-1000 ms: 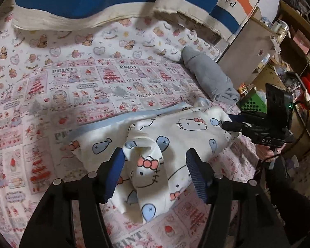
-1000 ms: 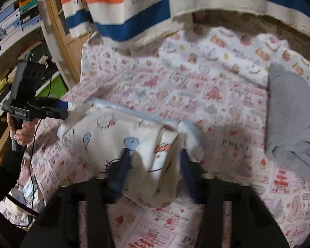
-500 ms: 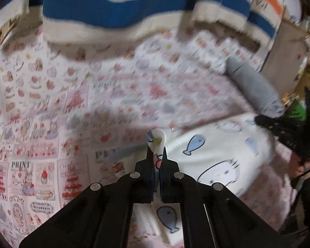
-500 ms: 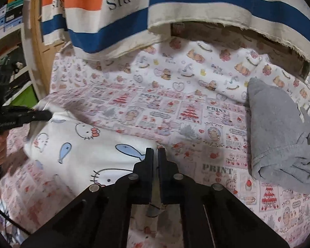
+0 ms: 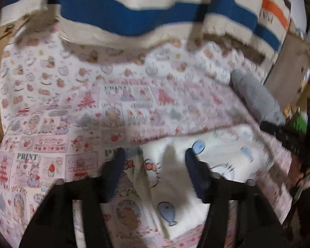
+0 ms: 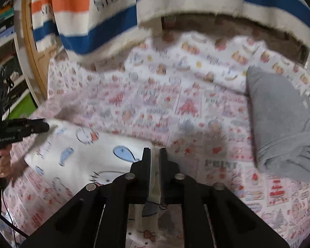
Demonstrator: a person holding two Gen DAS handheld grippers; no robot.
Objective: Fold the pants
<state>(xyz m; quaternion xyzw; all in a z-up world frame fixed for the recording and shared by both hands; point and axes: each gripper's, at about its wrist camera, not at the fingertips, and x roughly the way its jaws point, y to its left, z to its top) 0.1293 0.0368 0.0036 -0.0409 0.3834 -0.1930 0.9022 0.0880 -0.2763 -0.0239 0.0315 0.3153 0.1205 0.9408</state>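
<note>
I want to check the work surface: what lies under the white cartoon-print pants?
The pants lie on a pink-and-white printed bedsheet, which shows around them on every visible side. The part of the sheet directly beneath is covered, so whether anything else is under them cannot be seen.

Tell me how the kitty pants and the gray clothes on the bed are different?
The kitty pants are cream with cats and blue fish printed on them; the gray clothes are plain. The kitty pants lie near, spread flat, with the right tongs over one edge; the gray clothes sit bunched in a heap farther off, with no tongs near them. Both are soft clothing lying on the patterned bedsheet.
</note>
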